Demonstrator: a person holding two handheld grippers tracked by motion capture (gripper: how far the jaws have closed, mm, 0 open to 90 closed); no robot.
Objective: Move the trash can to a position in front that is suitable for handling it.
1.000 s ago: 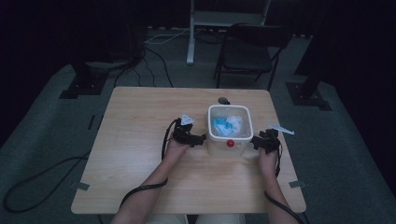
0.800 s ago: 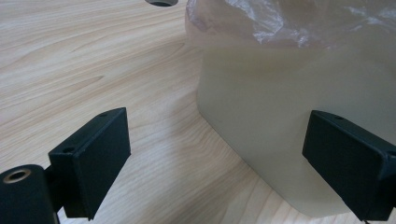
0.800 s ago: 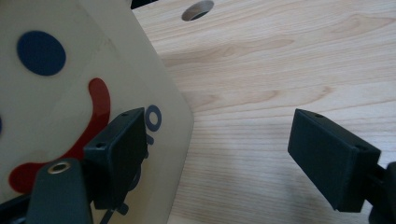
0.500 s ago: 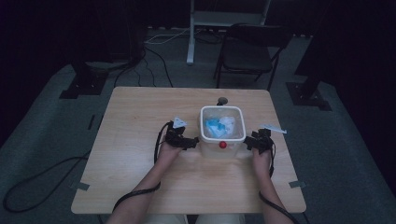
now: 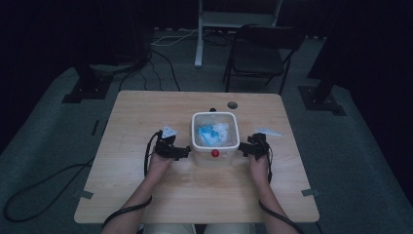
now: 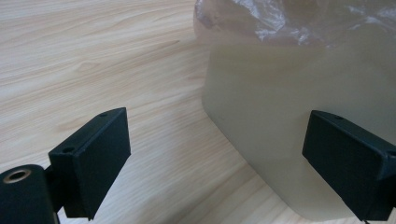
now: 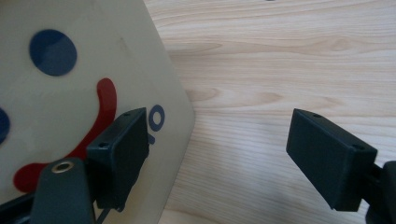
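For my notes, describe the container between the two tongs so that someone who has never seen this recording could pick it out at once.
On the light wooden table, look near the middle, just ahead of the person's hands. The white, square, rounded-corner plastic bin stands there between the left tongs and right tongs, lined with a clear plastic bag. Printed blue dots and a red curve mark one side, and blue and white scraps lie inside.

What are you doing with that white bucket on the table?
A person sits at a wooden table holding tongs in each hand. The left tongs and the right tongs sit on either side of a small white bin lined with a clear plastic bag. Both are open, close beside the bin's walls but not squeezing it. Something blue and white lies inside the bin.
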